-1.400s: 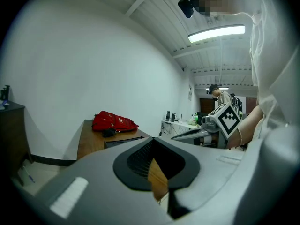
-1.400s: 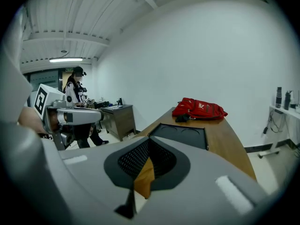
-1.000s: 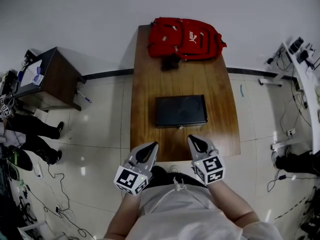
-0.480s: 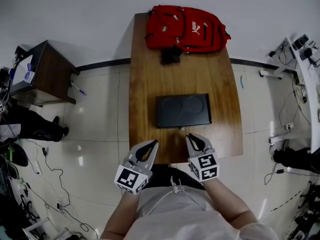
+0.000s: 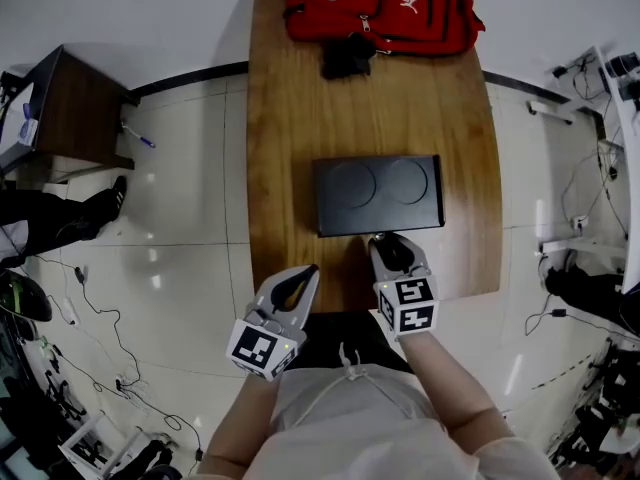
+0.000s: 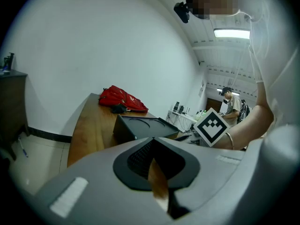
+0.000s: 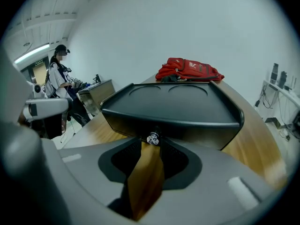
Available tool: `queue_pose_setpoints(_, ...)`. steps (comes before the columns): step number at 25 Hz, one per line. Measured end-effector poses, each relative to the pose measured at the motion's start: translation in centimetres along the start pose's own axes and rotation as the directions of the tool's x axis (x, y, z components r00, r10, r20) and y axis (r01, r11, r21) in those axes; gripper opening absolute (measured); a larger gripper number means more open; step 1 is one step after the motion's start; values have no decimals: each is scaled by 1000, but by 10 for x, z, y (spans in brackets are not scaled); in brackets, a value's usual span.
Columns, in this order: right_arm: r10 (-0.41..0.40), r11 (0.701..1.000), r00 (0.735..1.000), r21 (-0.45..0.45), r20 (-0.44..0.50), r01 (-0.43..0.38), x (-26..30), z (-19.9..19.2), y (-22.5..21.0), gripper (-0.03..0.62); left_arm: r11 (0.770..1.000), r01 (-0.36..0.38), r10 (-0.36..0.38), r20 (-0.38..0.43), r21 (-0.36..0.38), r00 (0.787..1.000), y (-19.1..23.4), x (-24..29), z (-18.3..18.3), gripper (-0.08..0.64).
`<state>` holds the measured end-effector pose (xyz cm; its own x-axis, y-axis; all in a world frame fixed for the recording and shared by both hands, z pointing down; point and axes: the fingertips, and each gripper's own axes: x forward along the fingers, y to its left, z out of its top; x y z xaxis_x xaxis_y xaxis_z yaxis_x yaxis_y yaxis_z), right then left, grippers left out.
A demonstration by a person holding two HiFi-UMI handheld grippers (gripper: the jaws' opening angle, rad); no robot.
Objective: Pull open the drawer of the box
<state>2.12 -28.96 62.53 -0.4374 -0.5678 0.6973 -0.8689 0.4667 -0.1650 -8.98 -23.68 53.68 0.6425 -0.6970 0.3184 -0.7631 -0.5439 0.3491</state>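
A black box [image 5: 378,194] with two round hollows in its lid lies across the wooden table [image 5: 290,118]. In the right gripper view a small silver knob [image 7: 153,138] sticks out of the box's [image 7: 173,109] front. My right gripper [image 5: 385,240] is at that front. Its jaws have just been opening, and the knob sits at the tips of the right gripper [image 7: 151,142] with a gap either side. My left gripper [image 5: 308,271] hangs over the table's near edge, left of the box [image 6: 140,128]. The tips of the left gripper [image 6: 153,139] meet on nothing.
A red backpack [image 5: 385,8] and a small black item [image 5: 348,58] lie at the table's far end. A dark side table [image 5: 70,108] and someone's legs [image 5: 60,218] are at the left. Cables run over the tiled floor [image 5: 180,228]. A person [image 7: 58,78] stands far off.
Both grippers have sunk and gone forward. The right one has come up to the box's front and its jaws have spread. The left one has stayed shut.
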Motion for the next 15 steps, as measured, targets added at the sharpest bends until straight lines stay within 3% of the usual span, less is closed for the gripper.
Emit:
queue_pose_setpoints(4,-28,999,1000,28,0,28,2,-2,-6,89,1000,23,-23,-7,-12,1000,-2,5,-5,-5)
queue_pose_setpoints(9,-7,1000,1000,25,-7,7,3,-3,-5,75,999,47,-47,0,-13,999,-8,9,-2,-5)
queue_pose_setpoints(15,9,1000,1000,15,-8,-9,3,-5,-3,72,999,32,-32,0,-7,999,-11,4,0,-5)
